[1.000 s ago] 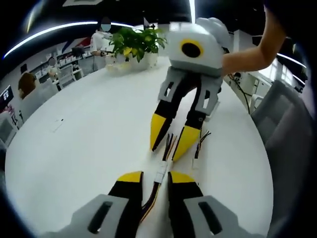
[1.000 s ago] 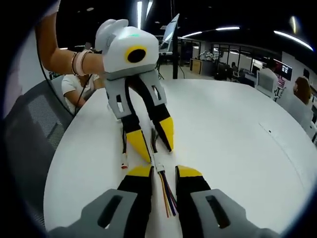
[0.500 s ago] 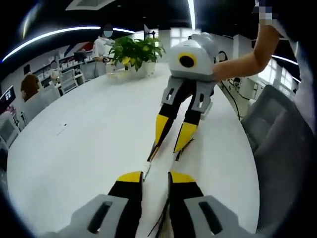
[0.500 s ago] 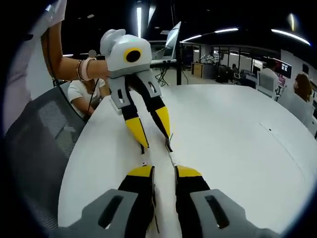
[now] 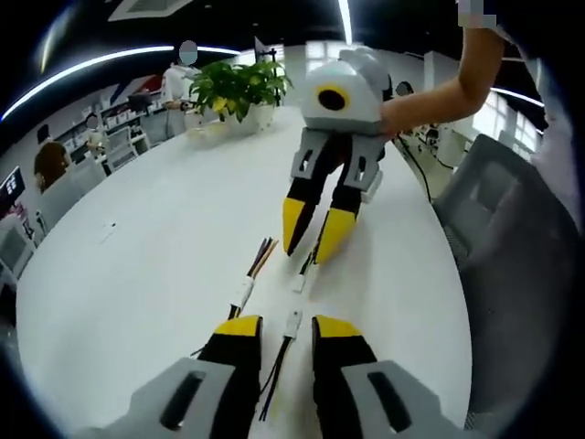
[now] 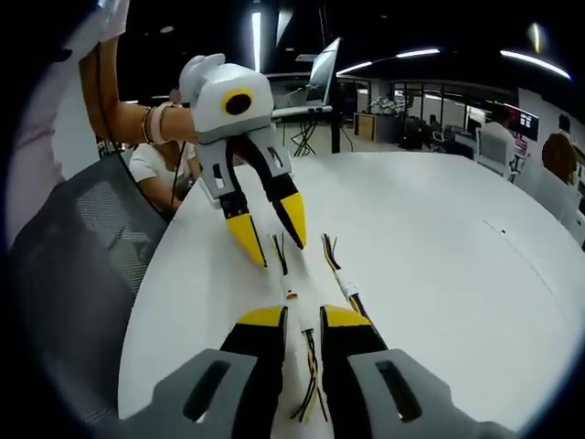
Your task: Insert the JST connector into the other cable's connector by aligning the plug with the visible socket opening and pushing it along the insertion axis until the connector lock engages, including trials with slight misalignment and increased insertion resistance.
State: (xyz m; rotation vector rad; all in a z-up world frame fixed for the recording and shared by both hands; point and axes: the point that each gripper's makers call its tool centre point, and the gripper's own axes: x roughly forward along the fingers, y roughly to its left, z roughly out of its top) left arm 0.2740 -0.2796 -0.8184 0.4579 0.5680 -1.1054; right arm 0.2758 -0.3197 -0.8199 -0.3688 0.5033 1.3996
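— Cables on the white table (image 5: 137,229): how many, and are any joined?

— Three lie on the table top, none joined. In the left gripper view, one cable's white connector (image 5: 292,322) sits between the left gripper (image 5: 288,327) tips, its black wires trailing back under that tool. A second cable (image 5: 242,291) lies on the table just beside it, with coloured wire ends fanned out toward the table's far side. A third, smaller connector (image 5: 300,282) lies further along the table, right under the right gripper (image 5: 315,240) tips.

— And the tongs themselves?

— Both are parted by a narrow gap. The left one's yellow tips stand wider than the connector between them, and I see no squeeze on it. In the right gripper view, the right gripper's own tips straddle loose yellow and black wires on the table, with a small connector (image 6: 291,294) just ahead of them, also unclamped. Whether the tips touch the table, I cannot tell.

— So plug and socket?

— Apart, with bare table between them, the two tools facing each other over that strip.

— Anything else by the table?

— A potted plant (image 5: 238,87) stands at the table's far end, a grey chair (image 5: 512,238) sits at the table's edge, and a person's forearm (image 5: 457,78) reaches in over the table behind the right gripper.
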